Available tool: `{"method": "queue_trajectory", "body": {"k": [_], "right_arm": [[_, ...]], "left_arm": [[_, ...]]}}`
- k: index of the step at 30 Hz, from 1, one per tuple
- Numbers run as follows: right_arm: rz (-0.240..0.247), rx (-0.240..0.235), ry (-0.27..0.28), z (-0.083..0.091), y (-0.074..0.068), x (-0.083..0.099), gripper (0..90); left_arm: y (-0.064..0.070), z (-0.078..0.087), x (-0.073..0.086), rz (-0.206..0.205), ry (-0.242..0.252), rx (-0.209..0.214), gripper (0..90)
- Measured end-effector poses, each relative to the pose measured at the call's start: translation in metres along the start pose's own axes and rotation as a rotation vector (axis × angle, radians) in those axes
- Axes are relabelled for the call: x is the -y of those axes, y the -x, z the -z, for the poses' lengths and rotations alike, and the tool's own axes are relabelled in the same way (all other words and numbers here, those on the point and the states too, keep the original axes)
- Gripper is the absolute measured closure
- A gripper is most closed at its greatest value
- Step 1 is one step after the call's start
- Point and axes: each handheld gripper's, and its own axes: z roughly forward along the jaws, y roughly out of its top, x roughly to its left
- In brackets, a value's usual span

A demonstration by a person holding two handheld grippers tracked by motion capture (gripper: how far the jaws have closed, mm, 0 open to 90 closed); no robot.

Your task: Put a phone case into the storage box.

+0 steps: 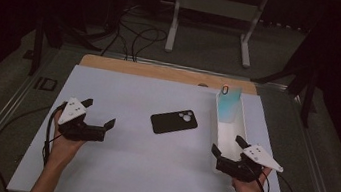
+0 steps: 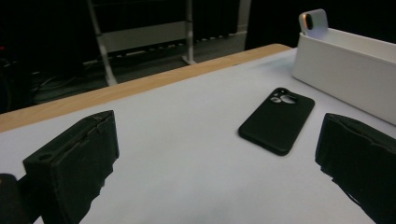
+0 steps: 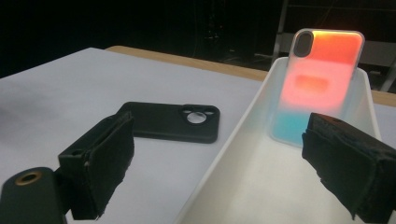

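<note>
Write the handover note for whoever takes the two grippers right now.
Left gripper: open, holding nothing, resting on the white table left of the black phone case.
Right gripper: open, holding nothing, at the near end of the white tray.
Black phone case: flat on the table, camera cutout up, between the grippers, outside the tray.
Orange-and-blue phone case: leaning upright against the tray's far end.
Done: one case is in the tray.
Left: probably pick up the black case and put it in the tray too; neither gripper touches it yet.
</note>
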Motion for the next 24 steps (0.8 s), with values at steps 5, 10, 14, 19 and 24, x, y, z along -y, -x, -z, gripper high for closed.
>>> {"method": "queue_trajectory", "body": {"k": [5,10,14,19,24], "right_arm": [[0.003,0.000,-0.002,0.000,0.000,0.000,9.3],[0.003,-0.001,0.001,0.001,0.001,0.000,9.3],[0.005,-0.003,0.006,0.001,0.002,-0.003,9.3],[0.004,-0.009,0.012,0.002,0.003,-0.004,9.3],[0.002,-0.013,-0.001,0.002,0.004,-0.002,9.3]], "left_arm": [[0.005,-0.018,-0.008,-0.024,-0.018,0.029,0.2],[0.010,-0.038,-0.017,-0.021,-0.026,0.077,0.2],[0.010,-0.052,-0.023,0.002,-0.021,0.136,0.2],[0.012,-0.070,-0.028,-0.012,-0.026,0.165,0.2],[0.015,-0.087,-0.032,-0.034,-0.036,0.171,0.2]]}}
